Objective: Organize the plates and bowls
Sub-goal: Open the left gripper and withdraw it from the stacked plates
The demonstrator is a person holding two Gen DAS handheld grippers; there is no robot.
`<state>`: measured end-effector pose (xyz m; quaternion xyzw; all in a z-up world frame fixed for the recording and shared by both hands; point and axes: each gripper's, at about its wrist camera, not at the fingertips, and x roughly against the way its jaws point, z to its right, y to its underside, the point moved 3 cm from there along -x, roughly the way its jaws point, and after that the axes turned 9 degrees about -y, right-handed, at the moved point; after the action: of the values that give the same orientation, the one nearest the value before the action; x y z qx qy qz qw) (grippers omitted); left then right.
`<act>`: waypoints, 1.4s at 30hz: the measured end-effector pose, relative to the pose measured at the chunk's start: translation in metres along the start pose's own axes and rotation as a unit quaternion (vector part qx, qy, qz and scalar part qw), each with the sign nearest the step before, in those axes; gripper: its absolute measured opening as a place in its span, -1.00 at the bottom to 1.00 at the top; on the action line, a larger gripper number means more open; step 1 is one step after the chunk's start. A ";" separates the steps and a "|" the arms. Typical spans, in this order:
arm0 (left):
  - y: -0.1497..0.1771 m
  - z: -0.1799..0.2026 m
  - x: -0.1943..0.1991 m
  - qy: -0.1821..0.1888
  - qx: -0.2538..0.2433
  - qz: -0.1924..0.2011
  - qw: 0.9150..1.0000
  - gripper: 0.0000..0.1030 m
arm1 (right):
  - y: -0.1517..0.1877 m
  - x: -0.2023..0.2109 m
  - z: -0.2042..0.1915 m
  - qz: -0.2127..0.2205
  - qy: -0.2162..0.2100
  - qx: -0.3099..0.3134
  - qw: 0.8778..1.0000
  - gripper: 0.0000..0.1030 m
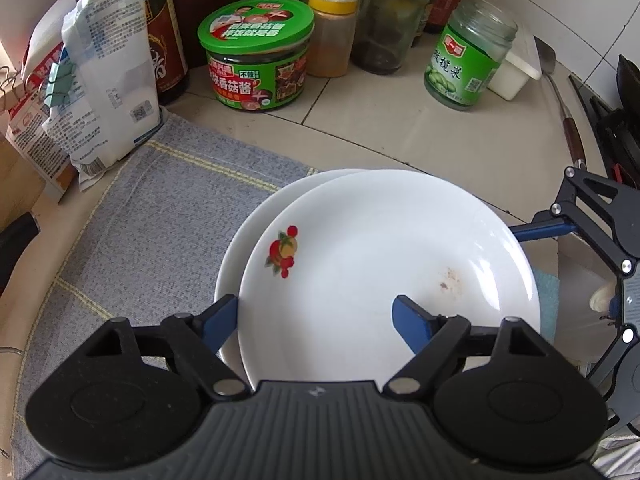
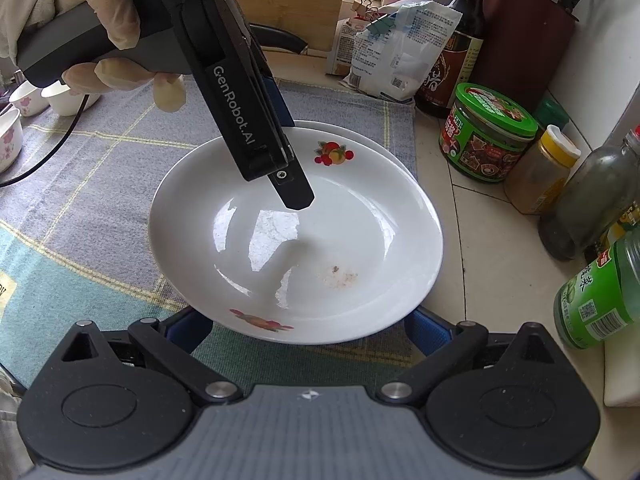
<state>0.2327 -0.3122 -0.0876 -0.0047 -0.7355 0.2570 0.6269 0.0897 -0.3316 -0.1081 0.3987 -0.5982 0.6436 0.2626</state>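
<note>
Two white plates lie stacked on a grey checked cloth (image 1: 152, 216). The top plate (image 1: 384, 264) (image 2: 296, 240) carries fruit prints and a small brown stain; the lower plate (image 1: 236, 264) peeks out on one side. My left gripper (image 1: 316, 324) (image 2: 294, 160) is open and straddles the top plate's rim, one blue finger (image 1: 218, 326) outside it and the other over its inside, neither pressing. My right gripper (image 2: 308, 328) is open, both fingers wide apart under the plate's near edge. Small flowered bowls (image 2: 24, 100) stand at the cloth's far left.
Behind the plates stand a green-lidded sauce jar (image 1: 256, 56) (image 2: 488, 136), a yellow-capped spice jar (image 1: 332, 32), glass bottles (image 1: 388, 20), a green-labelled jar (image 1: 468, 56) (image 2: 600, 288), a soy bottle (image 2: 452, 56) and clipped bags (image 1: 104, 80). A spatula (image 1: 560, 92) lies along the right wall.
</note>
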 end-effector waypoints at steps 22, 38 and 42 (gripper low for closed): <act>0.028 0.002 0.055 -0.060 0.017 0.118 0.991 0.79 | -0.005 0.006 0.002 0.024 0.000 0.005 1.000 1.00; 0.100 0.018 0.126 -0.193 0.227 0.225 0.928 0.94 | -0.027 0.003 -0.008 0.067 -0.035 -0.002 0.997 1.00; 0.131 0.015 0.127 -0.208 0.291 0.206 0.911 0.94 | -0.034 -0.004 -0.024 0.069 -0.051 0.036 0.996 1.00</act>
<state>0.1503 -0.1626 -0.0221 0.0800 -0.7249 0.5779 0.3663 0.1152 -0.3025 -0.0915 0.3979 -0.6135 0.6602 0.1717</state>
